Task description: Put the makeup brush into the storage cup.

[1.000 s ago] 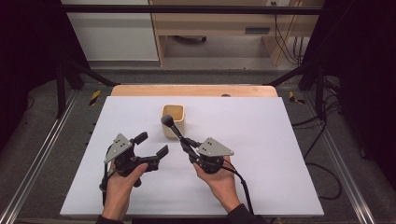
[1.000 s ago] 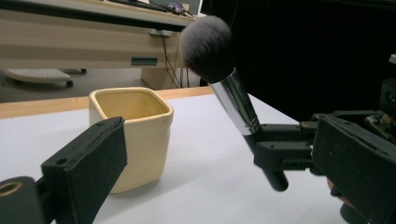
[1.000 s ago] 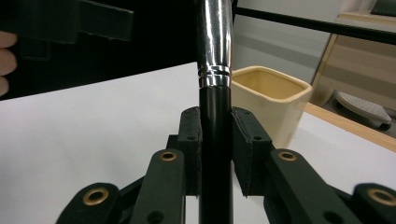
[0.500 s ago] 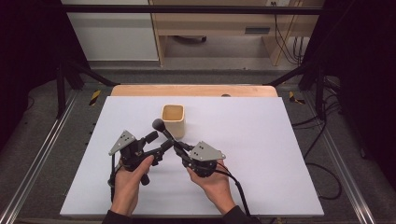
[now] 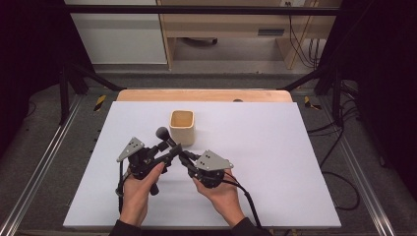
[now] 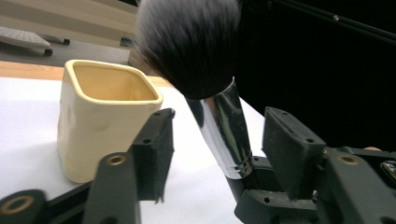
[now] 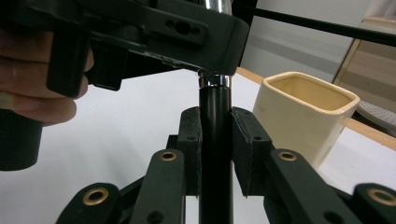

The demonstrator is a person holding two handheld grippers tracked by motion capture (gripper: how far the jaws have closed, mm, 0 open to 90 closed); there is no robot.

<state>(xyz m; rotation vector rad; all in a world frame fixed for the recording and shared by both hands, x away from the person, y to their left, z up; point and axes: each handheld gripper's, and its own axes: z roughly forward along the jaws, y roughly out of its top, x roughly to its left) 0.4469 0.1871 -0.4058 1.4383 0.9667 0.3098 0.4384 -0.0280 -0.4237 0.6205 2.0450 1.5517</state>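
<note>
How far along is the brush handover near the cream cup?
Done: the right gripper has the makeup brush off the table, clamped on its black handle. In hand: the left gripper has just been closing around the silver ferrule, pads not touching. Left: brush remains outside the cup.

We see our left gripper (image 6: 212, 158) w/ jaws just closing round the brush (image 6: 219, 116), pads not yet touching its silver collar; cream cup (image 6: 100, 116) sits just left.

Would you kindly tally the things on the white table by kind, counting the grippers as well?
Makeup brush: 1
Cream square cup: 1
Handheld grippers: 2, the left gripper and the right gripper
Total: 4
</note>
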